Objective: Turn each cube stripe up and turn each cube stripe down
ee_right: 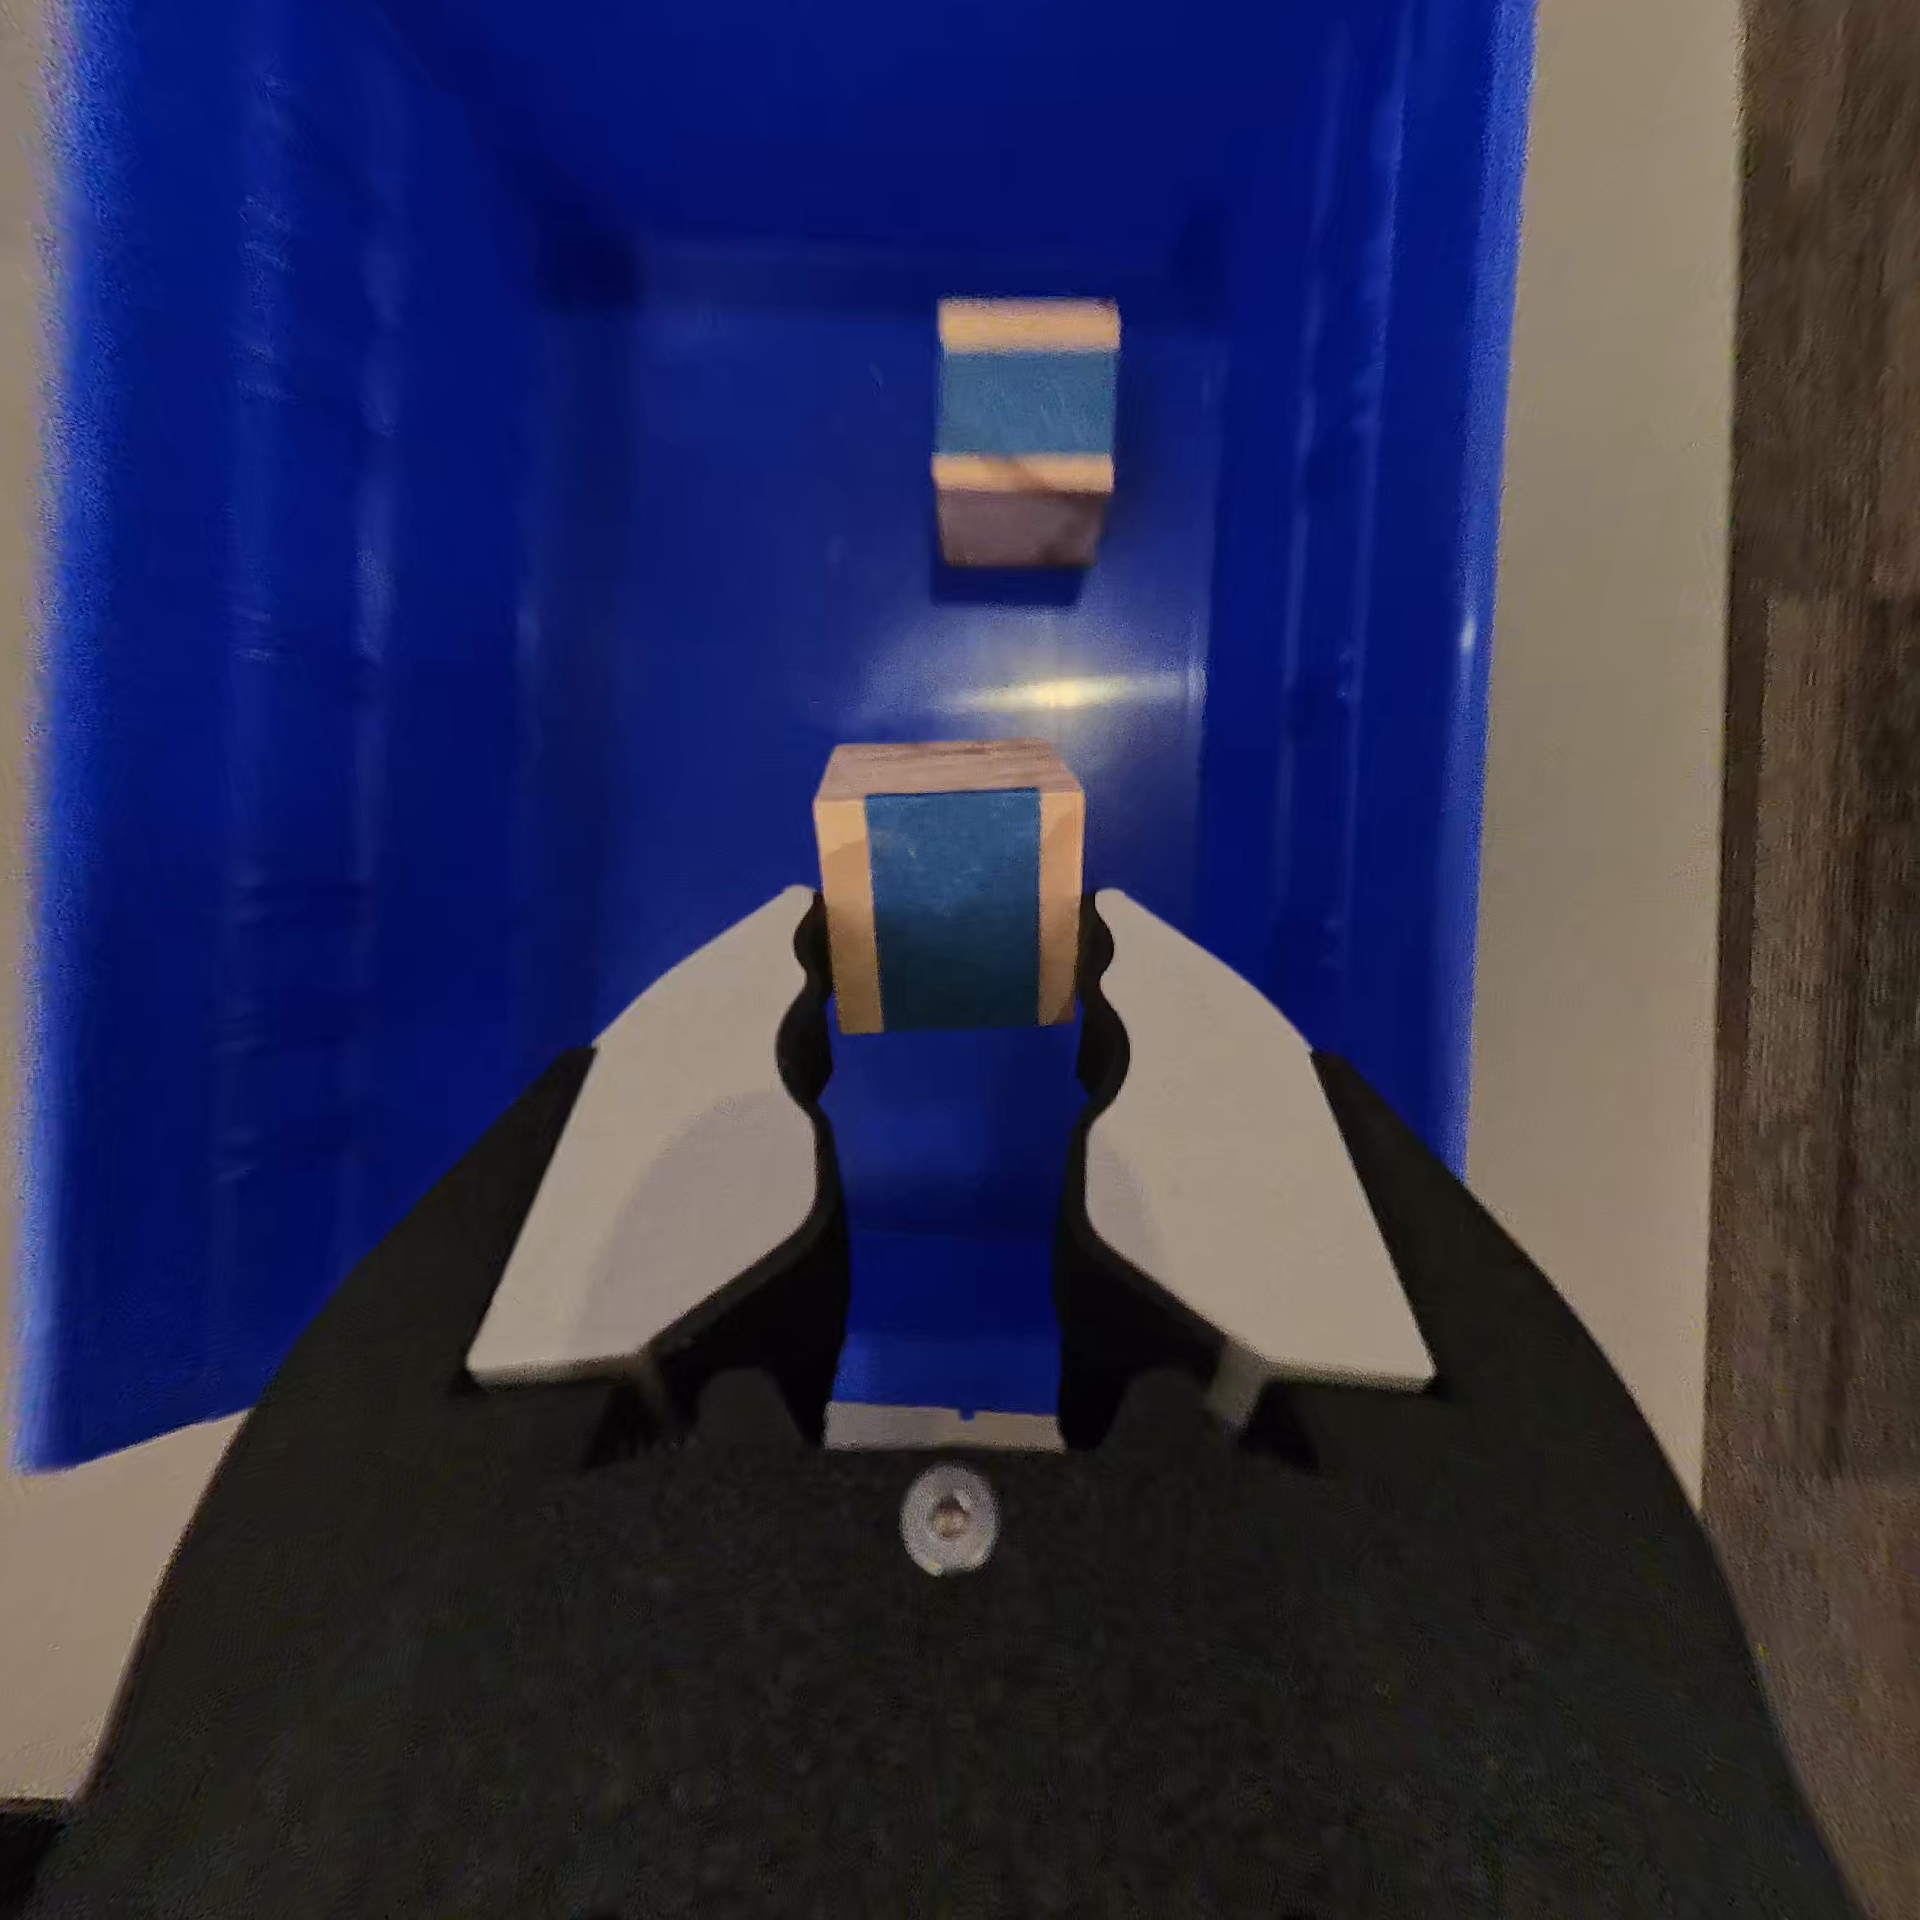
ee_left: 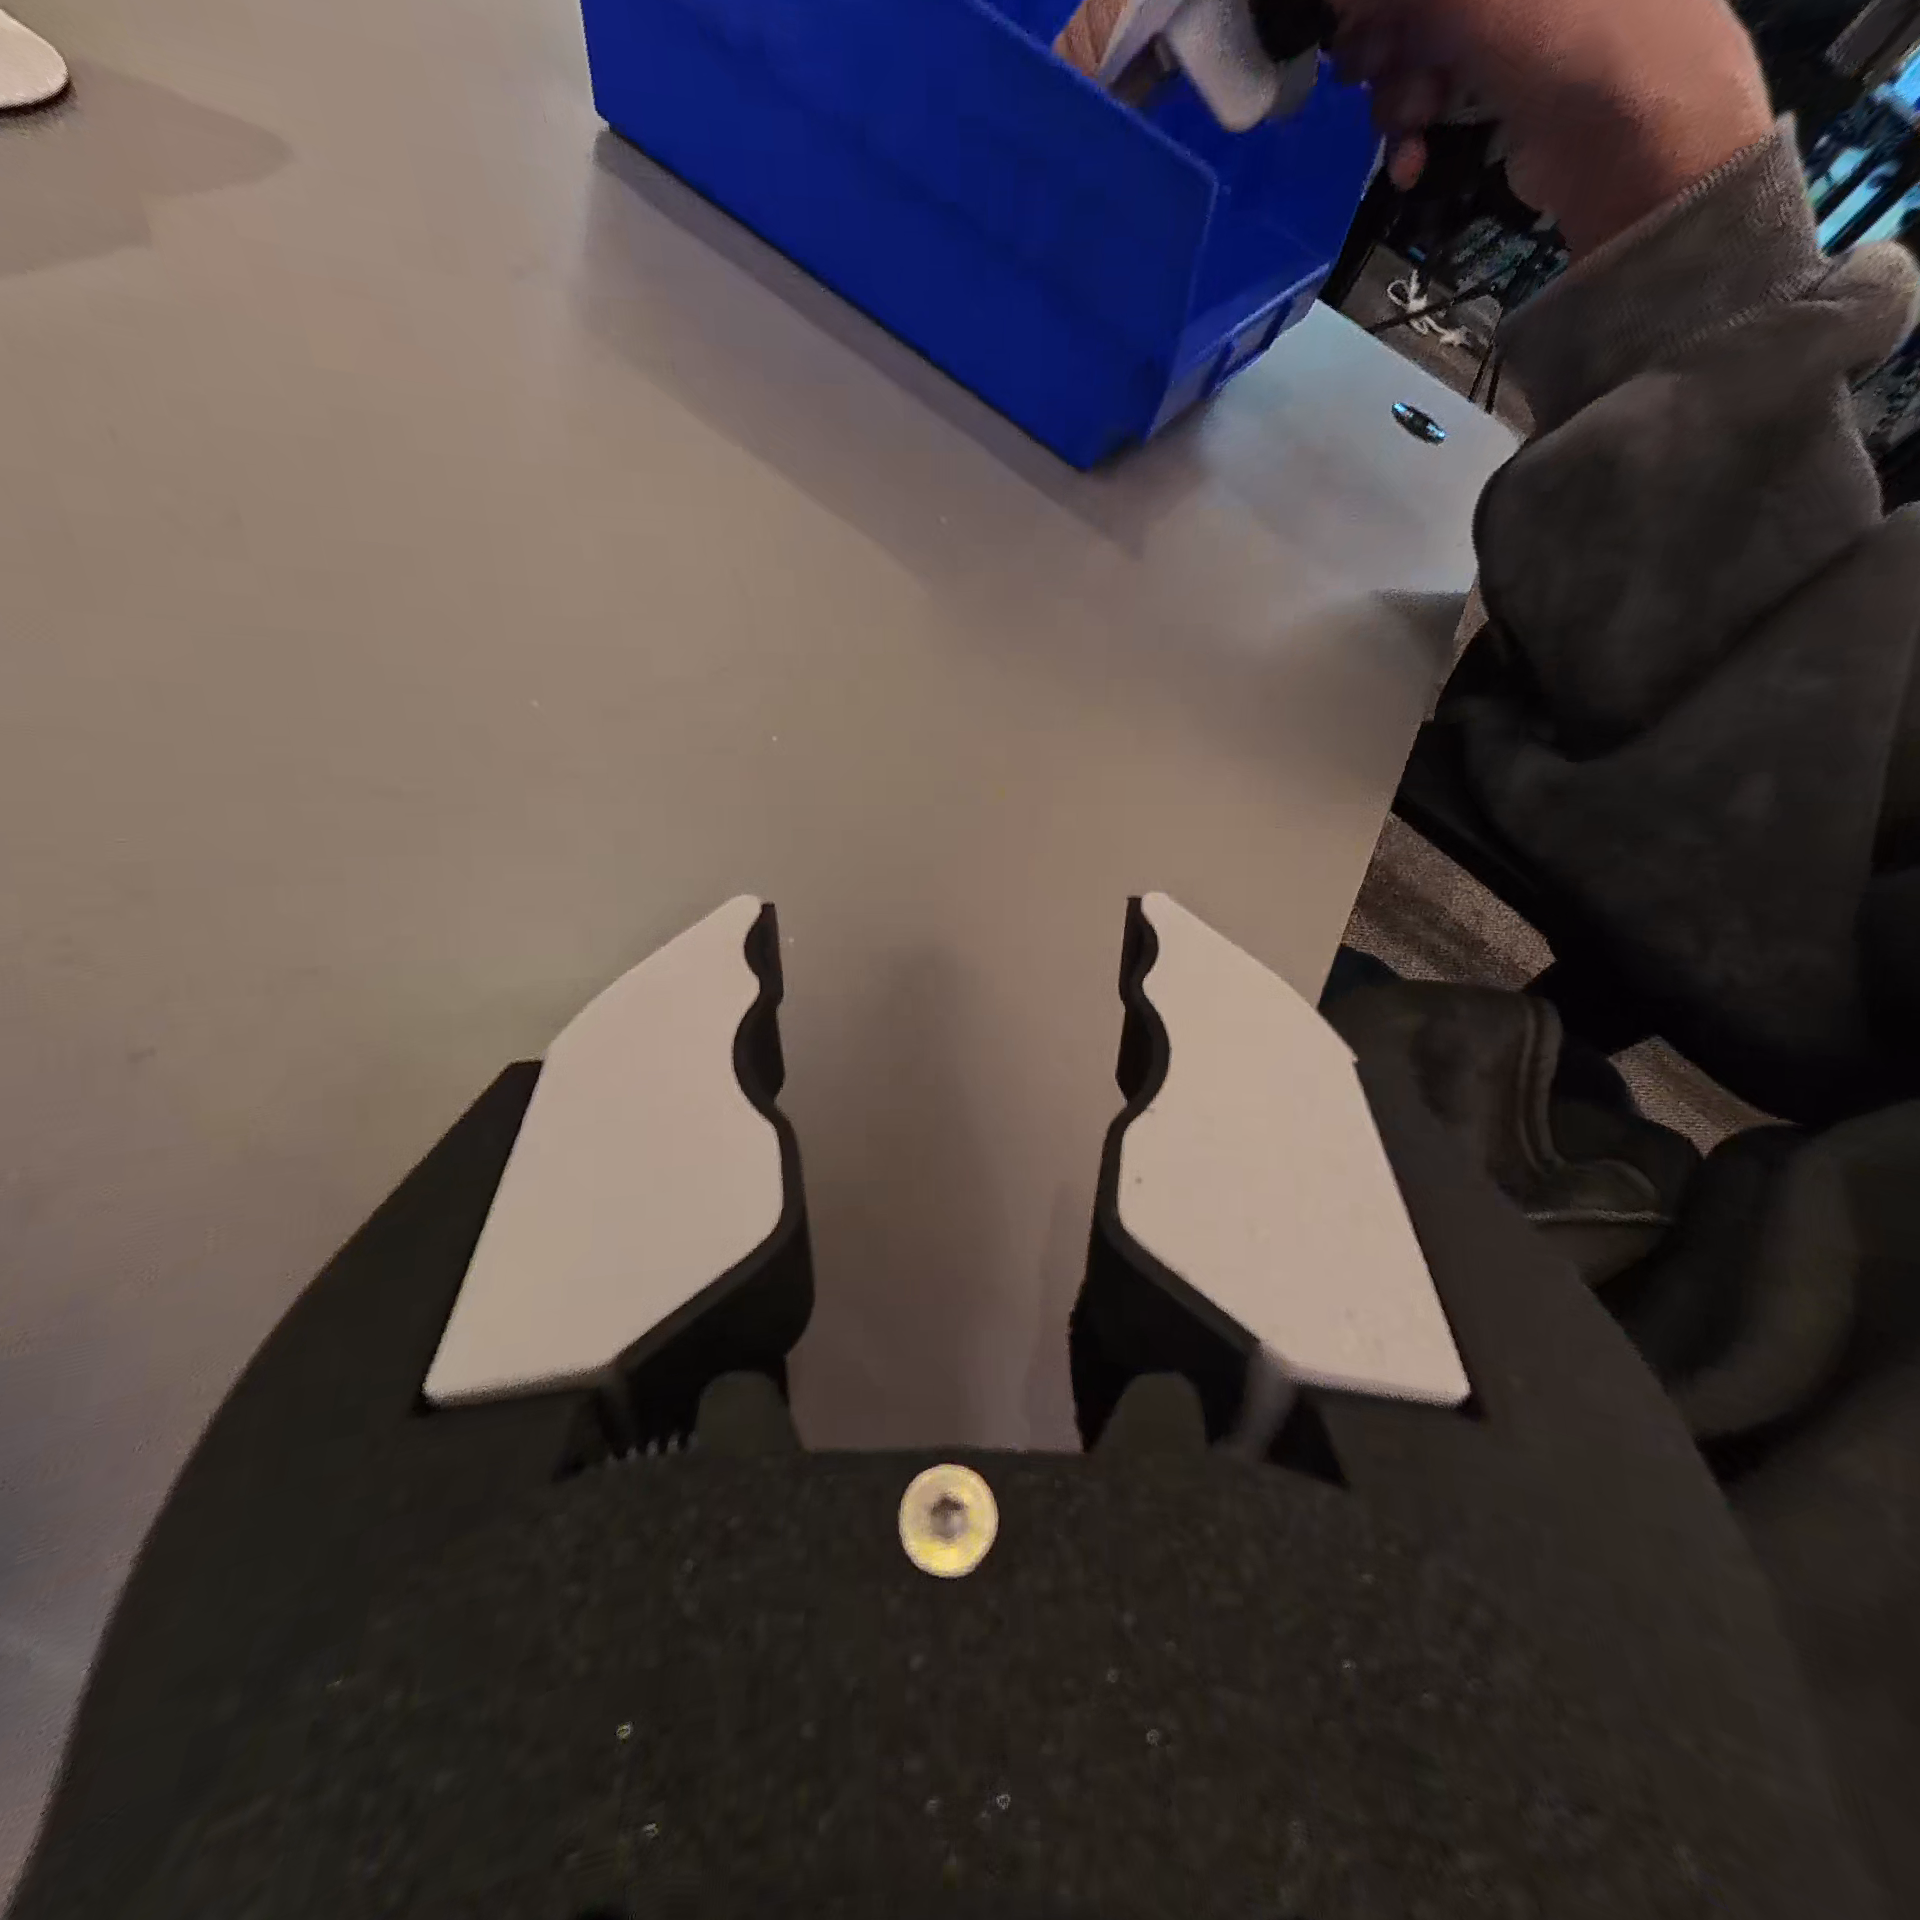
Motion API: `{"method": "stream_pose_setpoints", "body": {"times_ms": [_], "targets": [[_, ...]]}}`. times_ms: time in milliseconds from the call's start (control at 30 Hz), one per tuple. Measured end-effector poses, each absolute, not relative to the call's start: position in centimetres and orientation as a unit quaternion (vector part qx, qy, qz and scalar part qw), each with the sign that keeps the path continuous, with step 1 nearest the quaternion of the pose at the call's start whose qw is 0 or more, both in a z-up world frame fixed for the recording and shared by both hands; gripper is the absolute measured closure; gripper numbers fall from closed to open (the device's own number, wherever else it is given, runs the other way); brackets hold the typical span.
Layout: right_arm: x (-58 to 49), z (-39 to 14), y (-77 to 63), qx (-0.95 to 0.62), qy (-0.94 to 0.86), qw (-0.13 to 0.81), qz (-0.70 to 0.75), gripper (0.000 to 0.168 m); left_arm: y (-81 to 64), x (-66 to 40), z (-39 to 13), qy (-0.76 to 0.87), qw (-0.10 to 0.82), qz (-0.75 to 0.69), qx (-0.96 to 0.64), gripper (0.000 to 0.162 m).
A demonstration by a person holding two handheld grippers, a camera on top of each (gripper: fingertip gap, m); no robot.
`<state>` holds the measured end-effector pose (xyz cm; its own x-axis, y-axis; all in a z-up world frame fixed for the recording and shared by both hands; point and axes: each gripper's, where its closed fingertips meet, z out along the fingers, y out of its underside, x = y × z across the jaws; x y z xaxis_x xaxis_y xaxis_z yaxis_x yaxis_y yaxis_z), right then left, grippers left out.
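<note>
In the right wrist view my right gripper (ee_right: 954,914) is shut on a wooden cube (ee_right: 951,914) with a blue tape stripe facing the camera, held above the floor of a blue bin (ee_right: 416,623). A second wooden cube (ee_right: 1027,416) lies farther in on the bin floor, its blue stripe facing up toward the camera. In the left wrist view my left gripper (ee_left: 951,914) is open and empty over the grey table (ee_left: 416,623). The blue bin (ee_left: 935,229) stands at the far right of that view, with the right gripper (ee_left: 1195,62) reaching into it from above.
A person's hand and grey sleeve (ee_left: 1662,343) hold the right gripper over the bin. The table's right edge (ee_left: 1392,790) runs close beside my left gripper, with carpet below. A white object (ee_left: 26,57) sits at the far left corner.
</note>
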<state>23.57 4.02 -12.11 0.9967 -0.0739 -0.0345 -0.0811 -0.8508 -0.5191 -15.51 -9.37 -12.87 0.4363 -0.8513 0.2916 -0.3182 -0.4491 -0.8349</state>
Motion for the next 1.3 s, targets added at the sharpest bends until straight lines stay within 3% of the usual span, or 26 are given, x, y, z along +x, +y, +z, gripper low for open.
{"method": "stream_pose_setpoints", "body": {"times_ms": [200, 467, 500, 533, 667, 767, 867, 933, 1033, 1100, 1167, 1300], "targets": [[24.8, -17.1, 2.8, -0.985, 0.050, 0.161, -0.026, 0.123, -9.0, -15.9, -13.0, 0.391, 0.367, -0.349, -0.768, 0.101], [25.4, -16.9, 2.4, -0.985, 0.049, 0.157, -0.057, 0.122, -8.9, -15.9, -13.8, 0.394, 0.350, -0.345, -0.776, 0.102], [25.6, -16.1, 2.5, -0.982, 0.045, 0.170, -0.068, 0.115, -8.8, -16.0, -13.8, 0.394, 0.352, -0.344, -0.776, 0.102], [25.7, -14.6, 2.6, -0.977, 0.042, 0.195, -0.074, 0.105, -8.8, -16.0, -13.8, 0.393, 0.354, -0.343, -0.776, 0.102], [23.4, -3.5, 3.4, -0.910, 0.014, 0.413, -0.046, 0.106, -8.3, -16.4, -13.4, 0.387, 0.363, -0.340, -0.776, 0.102], [16.0, 5.3, 2.3, -0.791, -0.094, 0.600, 0.077, 0.108, -7.8, -16.7, -13.3, 0.377, 0.370, -0.337, -0.779, 0.103], [7.2, 9.6, -0.8, -0.636, -0.188, 0.717, 0.217, 0.113, -7.2, -17.2, -13.0, 0.366, 0.386, -0.328, -0.781, 0.103], [1.8, 7.6, -1.9, -0.589, -0.214, 0.720, 0.297, 0.120, -6.9, -17.5, -12.7, 0.363, 0.392, -0.324, -0.780, 0.103], [-6.6, 0.2, -2.3, -0.588, -0.293, 0.642, 0.397, 0.118, -7.1, -17.4, -12.2, 0.370, 0.398, -0.337, -0.769, 0.102], [-10.5, -3.6, -2.5, -0.625, -0.327, 0.561, 0.433, 0.102, -7.3, -17.4, -11.9, 0.378, 0.398, -0.338, -0.764, 0.100], [-12.7, -5.8, -3.4, -0.647, -0.357, 0.503, 0.449, 0.100, -7.2, -17.9, -12.3, 0.384, 0.388, -0.319, -0.775, 0.099], [-13.3, -6.9, -5.0, -0.659, -0.356, 0.480, 0.457, 0.106, -6.0, -21.0, -9.2, 0.358, 0.406, -0.287, -0.790, 0.097]]}}
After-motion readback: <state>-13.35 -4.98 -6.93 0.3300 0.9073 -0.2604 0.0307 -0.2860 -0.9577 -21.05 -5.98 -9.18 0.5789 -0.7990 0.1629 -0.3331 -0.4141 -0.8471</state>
